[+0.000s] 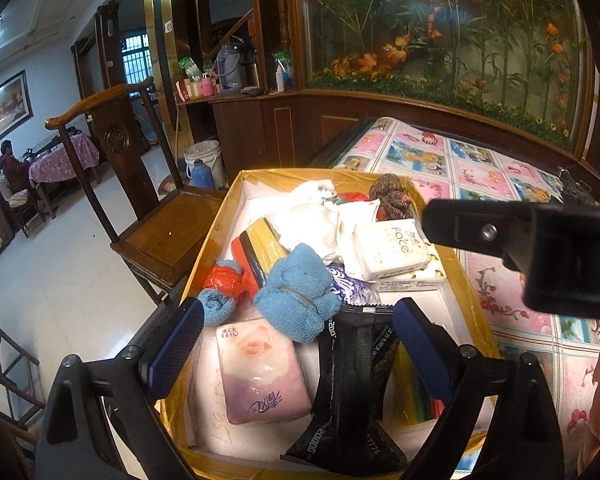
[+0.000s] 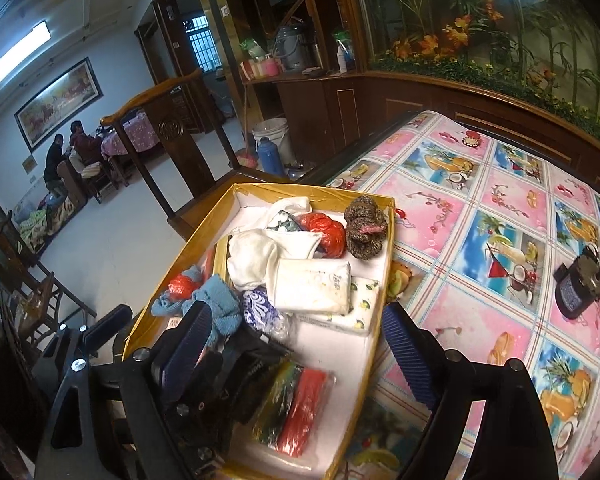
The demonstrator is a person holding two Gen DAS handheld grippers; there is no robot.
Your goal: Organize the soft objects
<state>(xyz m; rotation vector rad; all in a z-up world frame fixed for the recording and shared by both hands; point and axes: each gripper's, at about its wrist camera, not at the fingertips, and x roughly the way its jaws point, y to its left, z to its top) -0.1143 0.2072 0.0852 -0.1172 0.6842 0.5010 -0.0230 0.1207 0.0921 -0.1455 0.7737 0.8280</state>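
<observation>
Soft goods heaped in a yellow-walled box (image 1: 216, 240) at the table's left edge, its long axis running from the near edge toward the far one. Blue towel roll (image 1: 296, 296) mid-box, bound by a band, long axis slanting toward the box's far left corner. Pink tissue pack (image 1: 260, 372) just beside it at the near left, lying flat. Black packet (image 1: 352, 380) along the near middle, its near end cut off by the frame. White tissue pack (image 2: 312, 286) on a lemon-print pack (image 2: 360, 308) by the right wall; white cloth (image 2: 252, 260), red bag (image 2: 328, 232) and brown knit roll (image 2: 366, 232) crowding the far end. Little bare floor inside the box, only a strip near the right wall.

Left gripper (image 1: 298, 354) low over the near end, blue pads wide apart, nothing between them. Right gripper (image 2: 296, 346) above the near right wall, fingers likewise spread and empty, one pad over the box, the other over the tablecloth (image 2: 500, 208).

Broad open cloth to the right of the box, a small dark device (image 2: 578, 284) near the table's right edge. Wooden chair (image 1: 156, 216) close against the left edge.
</observation>
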